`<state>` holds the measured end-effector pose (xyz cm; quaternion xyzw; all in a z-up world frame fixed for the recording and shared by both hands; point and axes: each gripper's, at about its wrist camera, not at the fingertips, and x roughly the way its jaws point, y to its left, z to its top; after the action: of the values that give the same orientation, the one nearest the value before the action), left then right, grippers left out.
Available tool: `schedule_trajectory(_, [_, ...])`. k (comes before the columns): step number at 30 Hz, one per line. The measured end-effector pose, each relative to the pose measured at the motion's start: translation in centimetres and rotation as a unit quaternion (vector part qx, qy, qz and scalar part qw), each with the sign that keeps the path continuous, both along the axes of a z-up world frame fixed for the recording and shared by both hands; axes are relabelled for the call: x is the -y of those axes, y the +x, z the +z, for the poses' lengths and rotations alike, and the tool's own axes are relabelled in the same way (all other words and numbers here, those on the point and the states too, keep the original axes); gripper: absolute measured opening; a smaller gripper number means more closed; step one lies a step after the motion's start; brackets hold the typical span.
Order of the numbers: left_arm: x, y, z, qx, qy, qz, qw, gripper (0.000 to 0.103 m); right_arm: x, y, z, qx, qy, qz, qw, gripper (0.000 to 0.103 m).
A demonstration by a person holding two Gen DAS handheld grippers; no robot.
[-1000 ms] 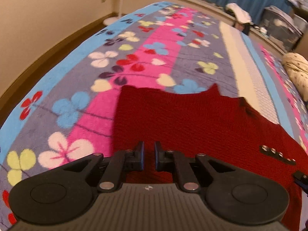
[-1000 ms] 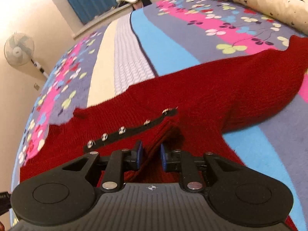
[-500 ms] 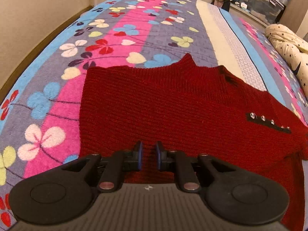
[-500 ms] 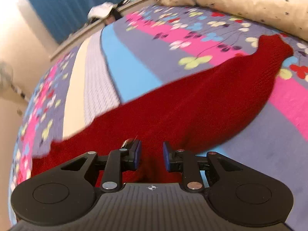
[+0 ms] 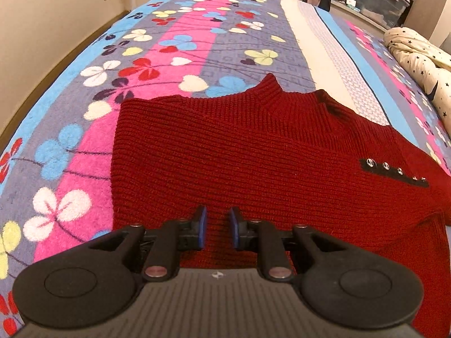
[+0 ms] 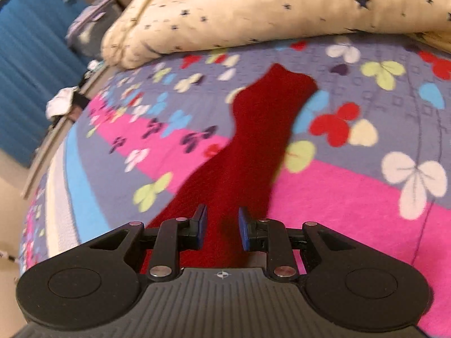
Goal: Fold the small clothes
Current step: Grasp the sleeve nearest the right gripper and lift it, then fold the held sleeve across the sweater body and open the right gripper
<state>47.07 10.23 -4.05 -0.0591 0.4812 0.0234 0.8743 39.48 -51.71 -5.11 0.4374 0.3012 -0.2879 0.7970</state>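
The right gripper (image 6: 220,229) has swung off the black button strip (image 5: 394,170) and out along the red knit sweater's (image 5: 239,152) outstretched sleeve (image 6: 253,140), jaws slightly apart with nothing pinched. The left gripper (image 5: 216,231), jaws just eased apart, hovers above the sweater's near edge on the floral blanket (image 5: 169,45). Likely next: folding that sleeve inward.

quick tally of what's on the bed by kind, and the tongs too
red knit sweater: 1
star-print cream duvet: 1
floral bedspread: 1
tongs: 2, left tongs and right tongs, both slightly apart over the red knit
total: 5
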Motion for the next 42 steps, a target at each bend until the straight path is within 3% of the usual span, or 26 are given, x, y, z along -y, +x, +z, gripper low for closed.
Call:
schedule_trajectory(7, [0.0, 0.0, -0.1, 0.001, 0.002, -0.001, 1.0, 0.02, 1.7, -1.2, -1.9, -0.003, 0.03, -0.052, 0.998, 0.029])
schedule_trajectory(14, [0.0, 0.0, -0.1, 0.001, 0.002, -0.002, 1.0, 0.02, 1.6, -0.3, -3.7, 0.02, 0.082, -0.033, 0.996, 0.029])
schedule_trajectory(20, [0.1, 0.0, -0.1, 0.001, 0.004, -0.002, 1.0, 0.021, 1.5, 0.1, -3.9, 0.033, 0.086, -0.029, 0.995, 0.03])
schedule_trajectory(22, [0.0, 0.0, -0.1, 0.001, 0.004, -0.003, 1.0, 0.021, 1.3, 0.2, -3.8, 0.037, 0.084, -0.028, 0.995, 0.025])
schedule_trajectory(23, [0.1, 0.0, -0.1, 0.001, 0.004, -0.004, 1.0, 0.021, 1.2, 0.1, -3.7, 0.043, 0.083, -0.028, 0.995, 0.017])
schedule_trajectory(28, [-0.1, 0.1, -0.1, 0.0, -0.001, -0.004, 1.0, 0.021, 0.3, -0.1, -0.7, 0.088, 0.047, -0.022, 0.995, 0.014])
schedule_trajectory(32, [-0.3, 0.2, 0.1, -0.001, -0.003, -0.002, 1.0, 0.021, -3.0, 0.6, 3.9, 0.126, -0.032, 0.039, 0.991, 0.014])
schedule_trajectory(35, [-0.4, 0.2, 0.2, 0.001, -0.002, 0.002, 1.0, 0.021, -6.7, 1.3, 6.8, 0.148, -0.09, 0.104, 0.979, 0.014])
schedule_trajectory(37, [-0.6, 0.3, 0.2, 0.0, -0.002, 0.004, 1.0, 0.021, -10.0, 1.6, 8.2, 0.157, -0.132, 0.161, 0.965, 0.013])
schedule_trajectory(40, [-0.6, 0.3, 0.3, 0.0, -0.002, 0.006, 1.0, 0.021, -15.5, 1.8, 9.6, 0.174, -0.187, 0.251, 0.934, 0.013])
schedule_trajectory(42, [-0.6, 0.3, 0.3, 0.001, -0.001, 0.006, 1.0, 0.021, -19.6, 1.8, 10.0, 0.183, -0.214, 0.326, 0.902, 0.013])
